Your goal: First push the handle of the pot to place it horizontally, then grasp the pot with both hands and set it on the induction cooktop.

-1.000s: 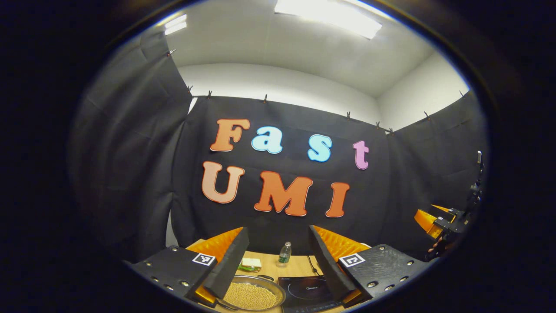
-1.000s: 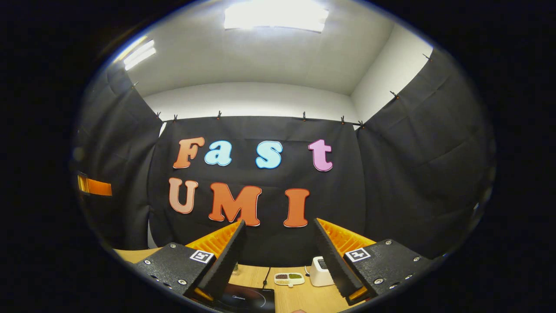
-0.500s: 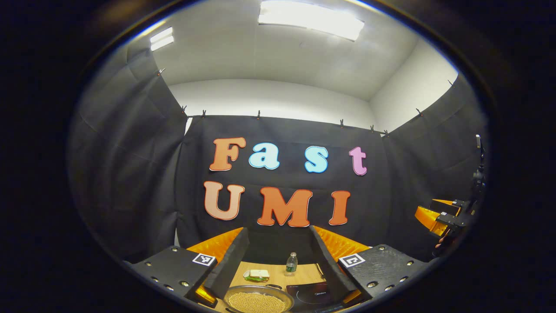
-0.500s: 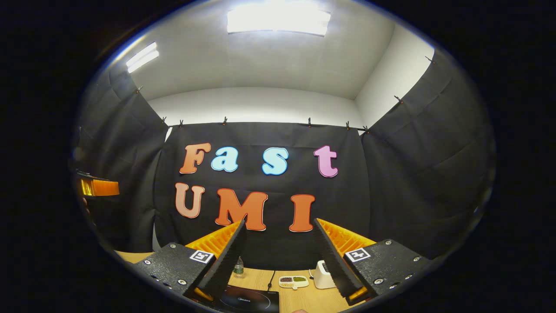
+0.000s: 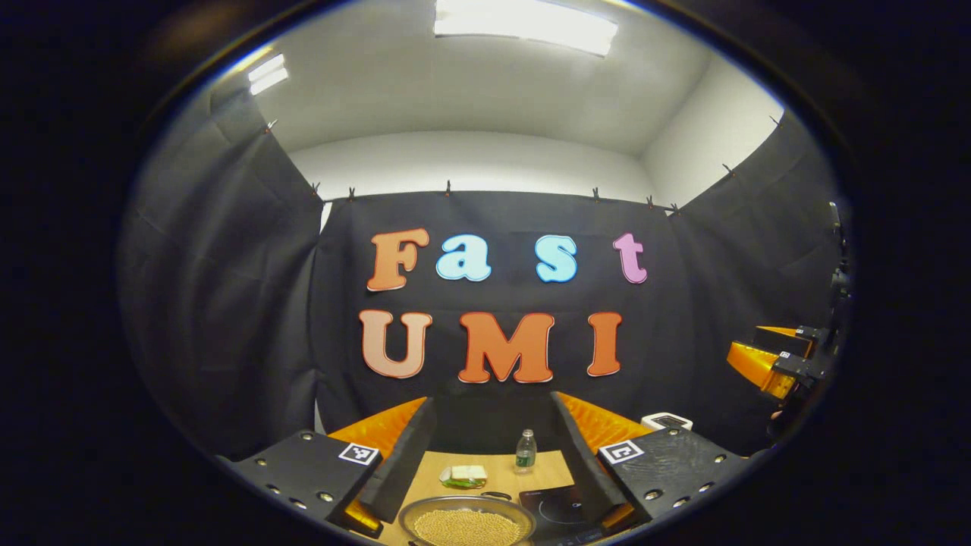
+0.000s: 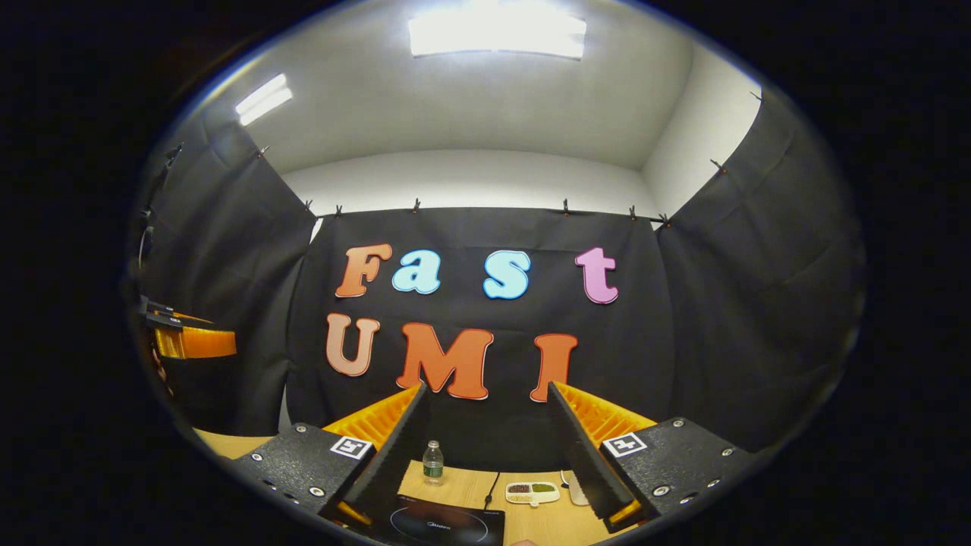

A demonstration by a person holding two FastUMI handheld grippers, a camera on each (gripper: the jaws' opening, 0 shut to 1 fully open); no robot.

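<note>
Both tools hang high above the wooden table (image 5: 485, 462), each with its fingers spread wide and holding nothing: the left gripper (image 5: 493, 447) and the right gripper (image 6: 485, 447). The pot (image 5: 467, 523), filled with pale beans, sits on the table just beside the induction cooktop (image 5: 560, 509), its dark handle (image 5: 497, 496) at the rim's far side. The push probably comes first, so one tool should descend and nudge that handle sideways gently, without sliding the pot. Counted: one pot, one cooktop, one water bottle (image 5: 523, 451) behind the pot.
</note>
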